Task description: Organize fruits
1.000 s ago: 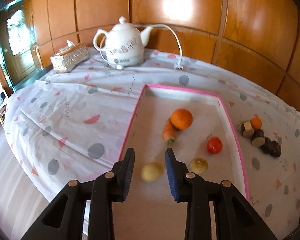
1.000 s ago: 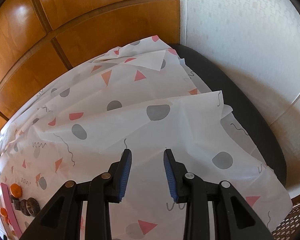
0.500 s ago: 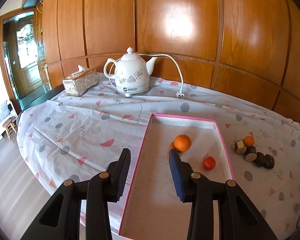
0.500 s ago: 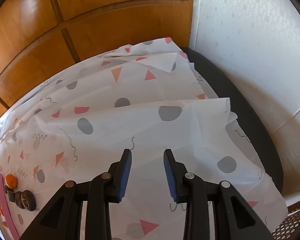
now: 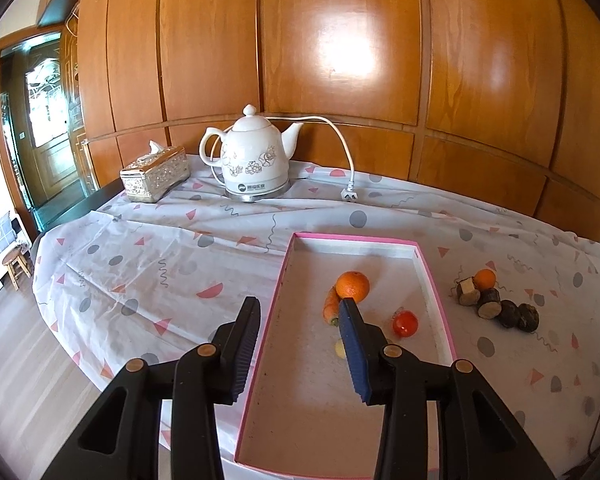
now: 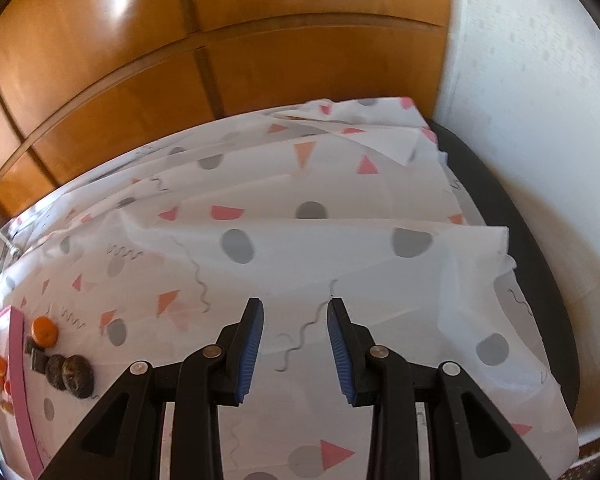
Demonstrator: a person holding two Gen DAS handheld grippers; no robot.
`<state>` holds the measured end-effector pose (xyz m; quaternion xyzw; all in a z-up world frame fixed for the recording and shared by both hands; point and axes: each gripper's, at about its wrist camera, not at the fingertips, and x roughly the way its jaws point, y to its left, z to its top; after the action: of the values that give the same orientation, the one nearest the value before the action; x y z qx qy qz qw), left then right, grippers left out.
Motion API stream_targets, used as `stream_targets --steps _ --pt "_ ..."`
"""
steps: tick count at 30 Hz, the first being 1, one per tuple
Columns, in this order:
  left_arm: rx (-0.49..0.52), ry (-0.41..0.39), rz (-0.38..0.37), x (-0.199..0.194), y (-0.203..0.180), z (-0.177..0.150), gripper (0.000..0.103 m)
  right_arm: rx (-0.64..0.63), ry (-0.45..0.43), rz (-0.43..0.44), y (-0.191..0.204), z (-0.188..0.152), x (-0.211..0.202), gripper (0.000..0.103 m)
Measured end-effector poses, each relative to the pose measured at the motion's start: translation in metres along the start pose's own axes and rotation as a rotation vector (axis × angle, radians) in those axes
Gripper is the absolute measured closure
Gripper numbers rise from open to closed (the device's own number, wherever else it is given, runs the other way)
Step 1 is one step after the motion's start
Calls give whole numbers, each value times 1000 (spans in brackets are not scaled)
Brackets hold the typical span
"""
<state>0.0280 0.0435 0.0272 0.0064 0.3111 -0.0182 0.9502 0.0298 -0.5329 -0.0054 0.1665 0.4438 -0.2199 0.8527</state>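
Currently, per view:
Left gripper [image 5: 298, 322]: jaws apart, nothing between them, raised above the near left rim of the tray; they opened a bit wider within the last second.
Right gripper [image 6: 295, 322]: jaws apart by a narrow gap, nothing held, over bare tablecloth well right of the tray.
Tray [image 5: 444, 322]: pink-rimmed, shallow, white floor, lying on the tablecloth [image 5: 148, 256].
Orange [image 5: 352, 286]: inside tray, mid-floor, touching the carrot.
Carrot [image 5: 331, 306]: inside tray, just left of and below the orange.
Tomato [image 5: 405, 323]: inside tray, near the right wall.
Yellow fruit [image 5: 339, 349]: inside tray, mostly hidden behind the left gripper's right finger; type unclear.
Small orange [image 5: 484, 279]: outside tray, right of it, beside the wood pieces.
Wood pieces [image 5: 489, 305]: row of 4 dark chunks, right of tray.
Kettle [image 5: 252, 164]: white, beyond tray's far side, cord unplugged.
Tissue box [image 5: 155, 174]: left of kettle, far from tray.
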Motion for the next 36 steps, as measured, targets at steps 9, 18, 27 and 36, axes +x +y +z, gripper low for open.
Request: stream_targets --steps 9,18,27,36 --pt "20 11 -13 0 -6 -4 58 -101 -19 80 24 -4 -5 70" --pt "5 55 -32 8 -4 -14 54 -293 15 186 67 -21 -4 70" --pt "-68 86 -9 13 21 -21 52 -488 94 238 111 -48 2 70" --pt "-107 115 6 18 35 -27 50 -555 132 332 150 -62 2 70"
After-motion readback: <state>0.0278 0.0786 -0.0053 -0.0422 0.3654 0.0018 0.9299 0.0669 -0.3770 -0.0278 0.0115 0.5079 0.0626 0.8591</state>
